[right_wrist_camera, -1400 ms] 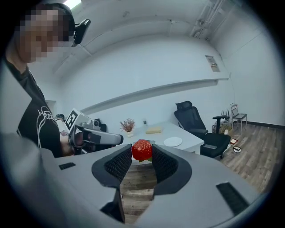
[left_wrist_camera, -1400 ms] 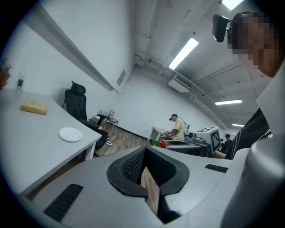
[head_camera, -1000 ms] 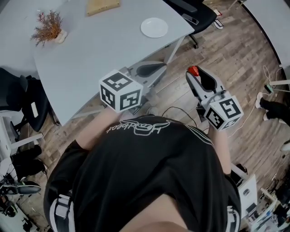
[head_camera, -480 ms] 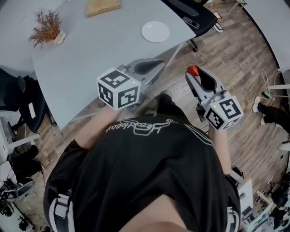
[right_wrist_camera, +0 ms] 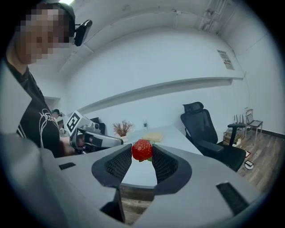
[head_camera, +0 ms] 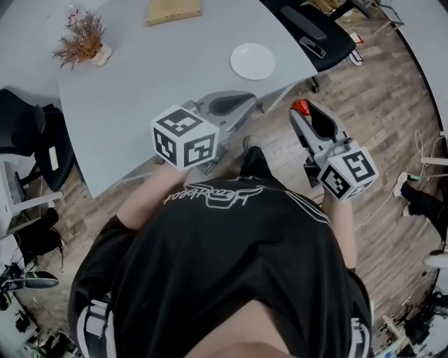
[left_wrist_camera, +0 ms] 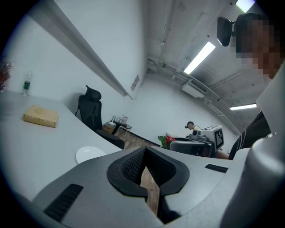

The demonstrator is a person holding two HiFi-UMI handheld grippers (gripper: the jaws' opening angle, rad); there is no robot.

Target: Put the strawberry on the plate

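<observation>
A red strawberry (head_camera: 299,107) (right_wrist_camera: 142,150) is pinched between the tips of my right gripper (head_camera: 302,112) (right_wrist_camera: 142,155), which is held over the wooden floor to the right of the table. The small white plate (head_camera: 253,61) (left_wrist_camera: 90,155) lies empty near the table's right corner, up and left of the strawberry. My left gripper (head_camera: 249,98) (left_wrist_camera: 145,149) hovers at the table's near edge with its jaws together and nothing in them. From the left gripper view, the right gripper (left_wrist_camera: 196,145) and the strawberry (left_wrist_camera: 168,141) show to the right.
The grey table (head_camera: 154,77) carries a dried plant in a vase (head_camera: 84,40) at the far left and a tan box (head_camera: 173,10) at the back. Black office chairs stand beyond the plate (head_camera: 308,28) and at the left (head_camera: 31,136). Cables lie on the floor at the right.
The head view has shifted, so the table and plate sit a little further right and lower in view. Both grippers keep their pose, the strawberry still gripped.
</observation>
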